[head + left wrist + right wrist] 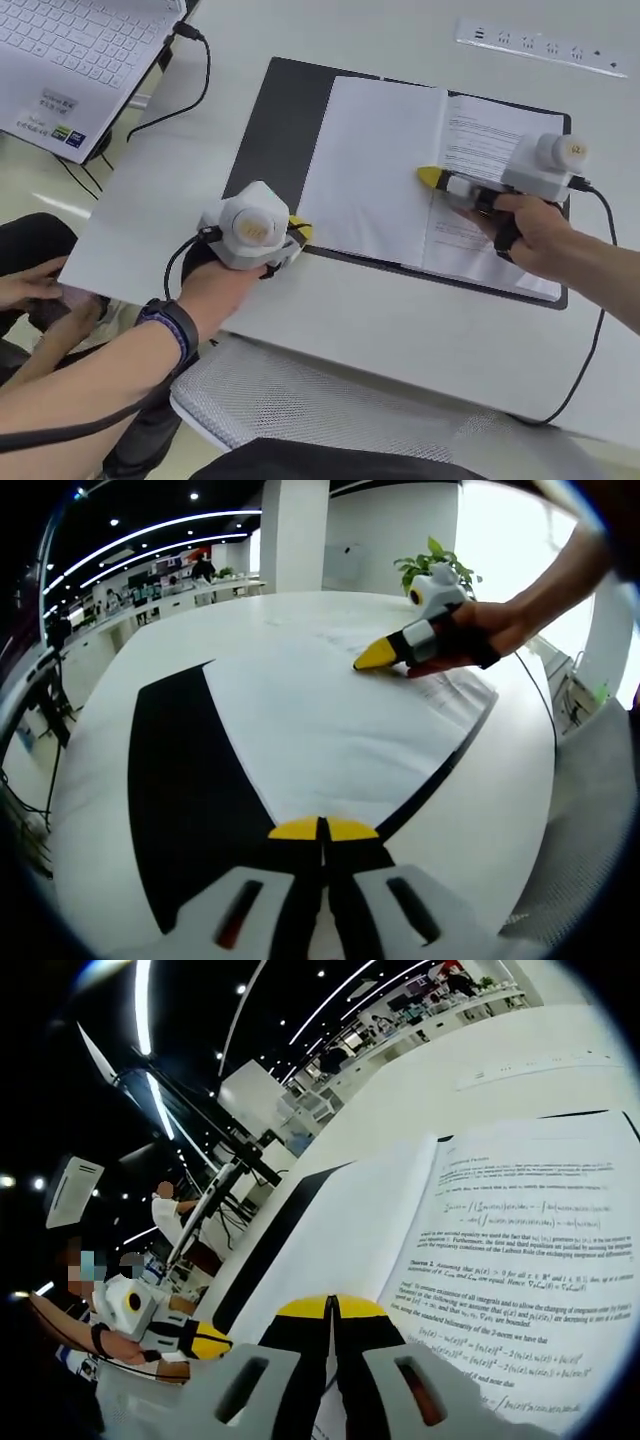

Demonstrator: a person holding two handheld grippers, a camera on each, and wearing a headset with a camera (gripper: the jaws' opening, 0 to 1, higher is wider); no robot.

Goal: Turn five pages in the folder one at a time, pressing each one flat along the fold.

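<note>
A black folder lies open on the white table, with a blank white page on its left half and a printed page on its right. My right gripper is shut, its yellow tips resting at the fold between the two pages; in the right gripper view the printed page stretches ahead of the closed tips. My left gripper is shut at the folder's near left corner, its tips on the black cover beside the blank page. The right gripper also appears there.
A white laptop sits at the table's far left with a black cable running off it. A white power strip lies at the far right. A mesh chair seat is below the table's near edge. A seated person is to the left.
</note>
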